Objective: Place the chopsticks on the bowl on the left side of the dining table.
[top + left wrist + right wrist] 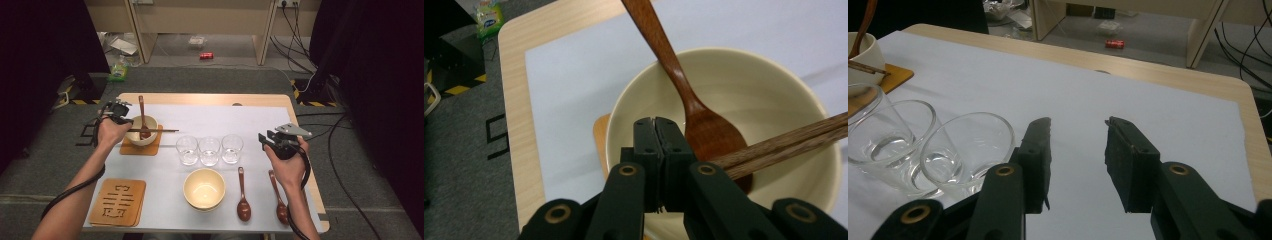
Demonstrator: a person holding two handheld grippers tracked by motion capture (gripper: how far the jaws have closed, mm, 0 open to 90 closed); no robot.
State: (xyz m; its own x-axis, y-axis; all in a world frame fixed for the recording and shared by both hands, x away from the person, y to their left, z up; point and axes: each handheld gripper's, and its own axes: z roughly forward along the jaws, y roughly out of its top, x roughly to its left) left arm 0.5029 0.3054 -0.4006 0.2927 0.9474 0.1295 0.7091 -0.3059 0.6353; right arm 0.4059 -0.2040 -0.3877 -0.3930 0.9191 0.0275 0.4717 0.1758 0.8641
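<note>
Work in hand: a table setting was being laid; the chopsticks (pixel 152 130) lay across the rim of the far bowl (pixel 134 137), which stood on a wooden coaster (pixel 154 146) at the left side of the table (pixel 260 100).
Done so far: this far bowl already had a wooden spoon (pixel 142 117) leaning inside it and the chopsticks on top, so I judged this place as nearly finished.
Left to do: a second bowl (pixel 204 188) near the front edge stood empty, a second coaster (pixel 118 202) was bare, and two spoons (pixel 243 196) lay flat on the white sheet; three glasses (pixel 209 149) stood in a row in the middle.
Left gripper (pixel 657 131): its jaws were closed together over the near rim of the far bowl, with no gap seen between them. The chopsticks' near end passed just beside the right jaw; whether the pads pinched them, I cannot tell.
Right gripper (pixel 1077 150): the jaws stood about half open, empty, above bare sheet, just beside the glasses and touching nothing.
</note>
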